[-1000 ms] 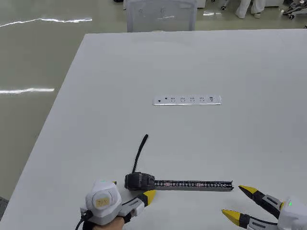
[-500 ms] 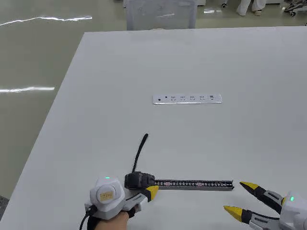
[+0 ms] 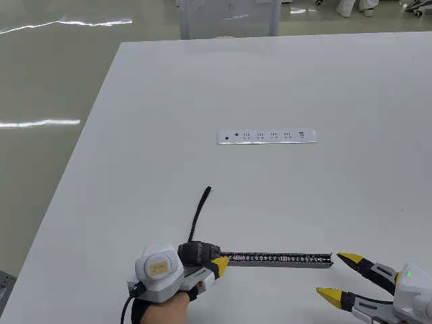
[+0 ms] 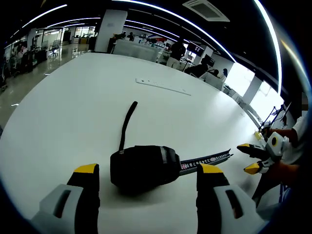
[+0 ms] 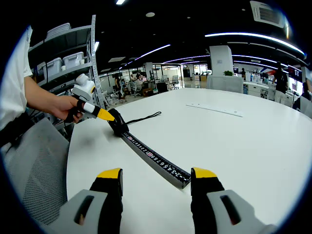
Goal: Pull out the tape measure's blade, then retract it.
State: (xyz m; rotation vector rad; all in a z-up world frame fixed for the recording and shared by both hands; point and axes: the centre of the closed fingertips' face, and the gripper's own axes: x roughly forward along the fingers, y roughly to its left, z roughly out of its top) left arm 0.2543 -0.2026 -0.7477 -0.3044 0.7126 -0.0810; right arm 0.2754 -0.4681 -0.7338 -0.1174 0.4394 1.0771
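left gripper [image 4: 147,169]: fingers [image 4: 87,171] released, straddling the tape measure [image 3: 197,252] without gripping | tape measure: on white surface [image 3: 202,101], on the person's side of the power strip [image 3: 266,136], blade [image 3: 277,258] extended parallel to it | right gripper [image 3: 337,275]: fingers released, at blade tip

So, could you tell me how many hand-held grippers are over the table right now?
2. The left hand-held gripper straddles the tape measure's case; the right hand-held gripper sits open just past the blade's tip.
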